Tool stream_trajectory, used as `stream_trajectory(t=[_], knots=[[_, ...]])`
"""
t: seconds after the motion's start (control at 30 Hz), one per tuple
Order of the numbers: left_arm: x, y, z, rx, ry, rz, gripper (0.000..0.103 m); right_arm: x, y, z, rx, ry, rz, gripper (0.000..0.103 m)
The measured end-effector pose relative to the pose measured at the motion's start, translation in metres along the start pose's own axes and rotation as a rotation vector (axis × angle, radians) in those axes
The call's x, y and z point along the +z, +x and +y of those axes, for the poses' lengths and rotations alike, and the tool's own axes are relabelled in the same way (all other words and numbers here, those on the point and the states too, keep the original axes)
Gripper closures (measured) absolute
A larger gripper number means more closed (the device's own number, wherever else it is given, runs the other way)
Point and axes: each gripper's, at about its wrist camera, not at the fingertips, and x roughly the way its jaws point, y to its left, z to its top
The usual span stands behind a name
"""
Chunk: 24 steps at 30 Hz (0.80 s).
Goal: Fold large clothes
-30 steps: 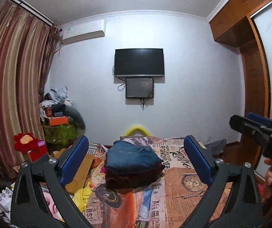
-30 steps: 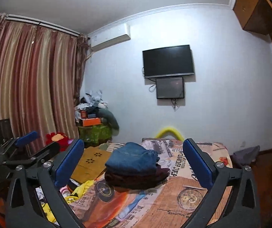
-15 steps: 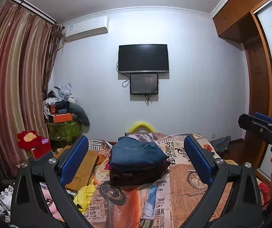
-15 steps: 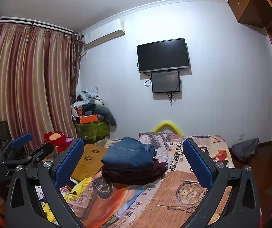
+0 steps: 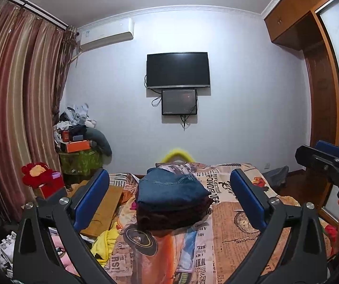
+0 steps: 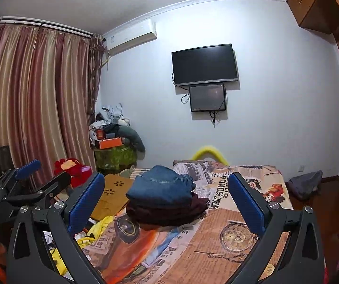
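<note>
Folded blue jeans lie on top of a folded dark maroon garment, stacked on the bed's printed newspaper-pattern cover. My left gripper is held open above the near part of the bed, well short of the stack, with nothing between its blue pads. My right gripper is also open and holds nothing, hovering short of the stack. The right gripper shows at the right edge of the left wrist view; the left gripper shows at the left of the right wrist view.
A wooden board and yellow cloth lie left of the bed. A cluttered pile on a green stand, a red plush toy and curtains fill the left side. A wardrobe stands right; a dark bag is on the floor.
Both grippers have tilted and risen slightly, so the stack and bed sit a little lower in view. Both stay open; the clothes have not moved.
</note>
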Motion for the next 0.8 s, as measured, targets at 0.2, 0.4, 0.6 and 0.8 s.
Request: stream_trajectory(t=[0.2, 0.4, 0.6, 0.8], knots=[[-0.001, 0.003, 0.000, -0.014, -0.001, 0.017, 0.001, 0.000, 0.000, 0.000, 0.002, 0.000, 0.011, 0.000], [-0.001, 0.007, 0.002, -0.031, -0.022, 0.035, 0.001, -0.001, -0.002, 0.000, -0.002, -0.002, 0.017, 0.000], [-0.001, 0.010, 0.004, -0.040, -0.032, 0.045, 0.001, -0.001, -0.002, -0.002, -0.002, 0.004, 0.020, 0.000], [-0.002, 0.013, 0.005, -0.063, -0.045, 0.059, 0.001, -0.002, -0.002, -0.003, -0.002, 0.006, 0.022, 0.000]])
